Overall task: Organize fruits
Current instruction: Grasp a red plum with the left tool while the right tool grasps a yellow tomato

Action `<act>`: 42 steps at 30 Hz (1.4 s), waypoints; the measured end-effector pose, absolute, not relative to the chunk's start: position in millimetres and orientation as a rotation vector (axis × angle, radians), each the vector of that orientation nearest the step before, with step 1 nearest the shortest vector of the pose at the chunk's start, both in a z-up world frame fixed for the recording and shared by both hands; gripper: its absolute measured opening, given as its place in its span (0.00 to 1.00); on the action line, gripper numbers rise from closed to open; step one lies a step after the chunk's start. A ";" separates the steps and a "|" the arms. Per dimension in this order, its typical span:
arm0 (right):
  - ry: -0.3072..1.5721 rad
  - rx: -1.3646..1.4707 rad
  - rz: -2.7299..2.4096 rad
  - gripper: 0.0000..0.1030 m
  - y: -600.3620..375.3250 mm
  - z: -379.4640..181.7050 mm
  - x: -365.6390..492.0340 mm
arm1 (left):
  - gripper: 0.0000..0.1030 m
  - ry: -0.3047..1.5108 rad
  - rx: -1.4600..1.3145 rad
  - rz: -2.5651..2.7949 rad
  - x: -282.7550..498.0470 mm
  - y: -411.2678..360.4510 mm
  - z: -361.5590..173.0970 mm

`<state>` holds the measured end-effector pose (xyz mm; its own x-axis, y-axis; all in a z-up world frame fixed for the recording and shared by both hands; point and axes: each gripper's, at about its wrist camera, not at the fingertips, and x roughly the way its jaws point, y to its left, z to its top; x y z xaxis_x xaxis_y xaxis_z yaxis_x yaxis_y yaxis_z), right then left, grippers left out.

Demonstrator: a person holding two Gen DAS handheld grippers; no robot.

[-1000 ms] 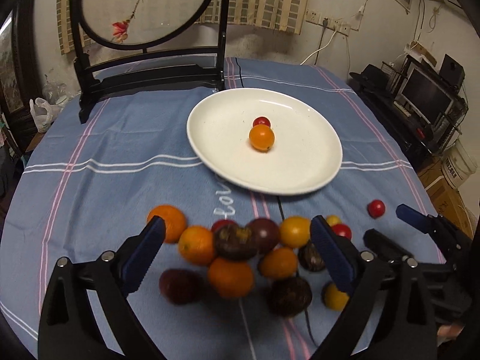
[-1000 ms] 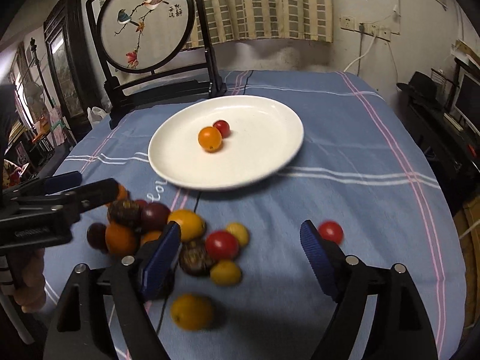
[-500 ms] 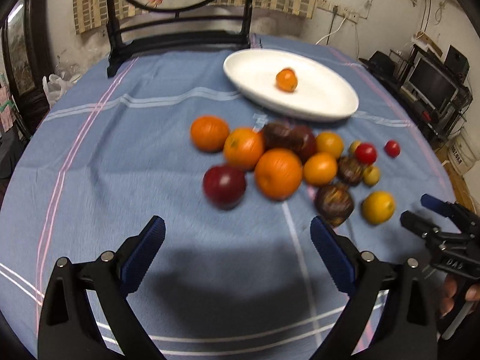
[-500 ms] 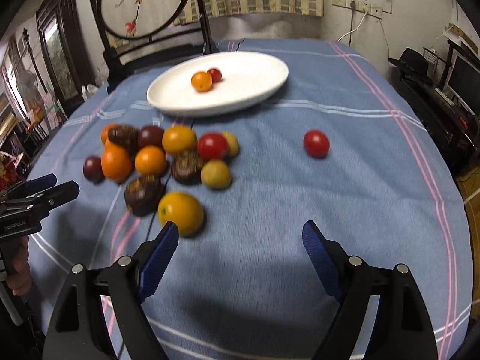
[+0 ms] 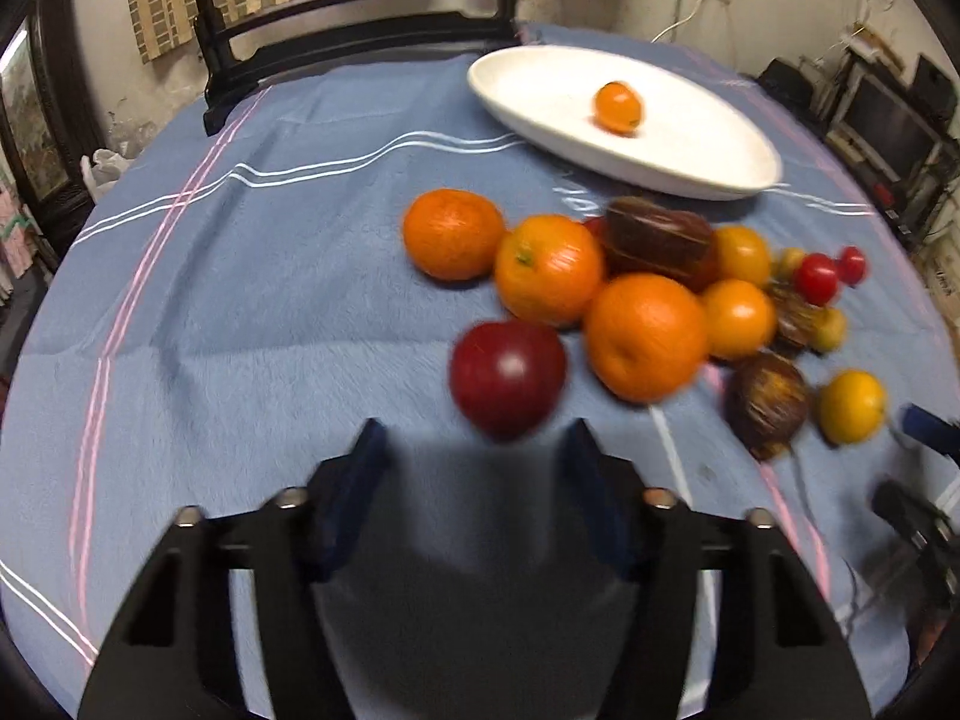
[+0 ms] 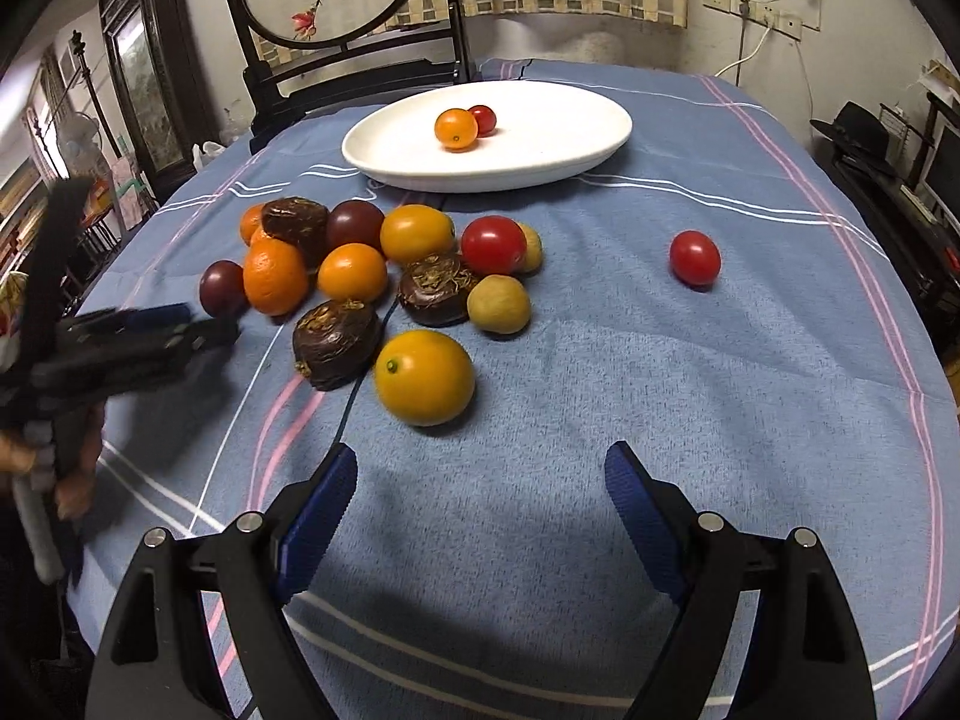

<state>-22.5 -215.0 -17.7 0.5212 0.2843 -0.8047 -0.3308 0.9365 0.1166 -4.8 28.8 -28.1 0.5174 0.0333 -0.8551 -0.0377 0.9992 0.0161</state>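
Blue-padded, the left gripper (image 5: 474, 450) was closing on nothing — the dark red plum (image 5: 507, 377) sat just beyond its tips, centre frame. Better to reach further first. The right gripper (image 6: 474, 480) stood wide apart, empty; the white plate (image 6: 600, 144) waited upper centre.

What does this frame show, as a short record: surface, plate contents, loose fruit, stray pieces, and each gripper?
surface: blue striped tablecloth
plate: white, holding a small orange fruit and a small red tomato, touching
loose fruit: cluster of orange, dark brown, dark red and yellow pieces on the cloth in front of the plate
stray piece: red tomato alone, right of the cluster
left gripper: jaws closing, nothing between them yet, dark red plum just ahead
right gripper: open, empty, yellow-orange fruit ahead
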 end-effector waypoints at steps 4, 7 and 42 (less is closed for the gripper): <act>0.940 -0.094 0.362 0.83 -211.8 -14.0 -23.4 | 0.34 1.010 0.010 0.012 3.4 23.4 -26.2; 0.943 -0.144 0.364 0.83 -202.7 -15.9 -16.8 | 0.34 1.007 -0.001 0.021 -0.5 23.6 -26.9; 0.801 -0.115 0.370 0.37 -149.7 32.3 144.5 | 0.34 0.936 0.045 -0.048 147.5 -27.9 47.0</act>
<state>144.5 -149.7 32.3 0.6361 0.2799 -0.7191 -0.3661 0.9298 0.0381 147.5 -27.9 47.0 0.5923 -0.0215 -0.8054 0.0607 0.9980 0.0180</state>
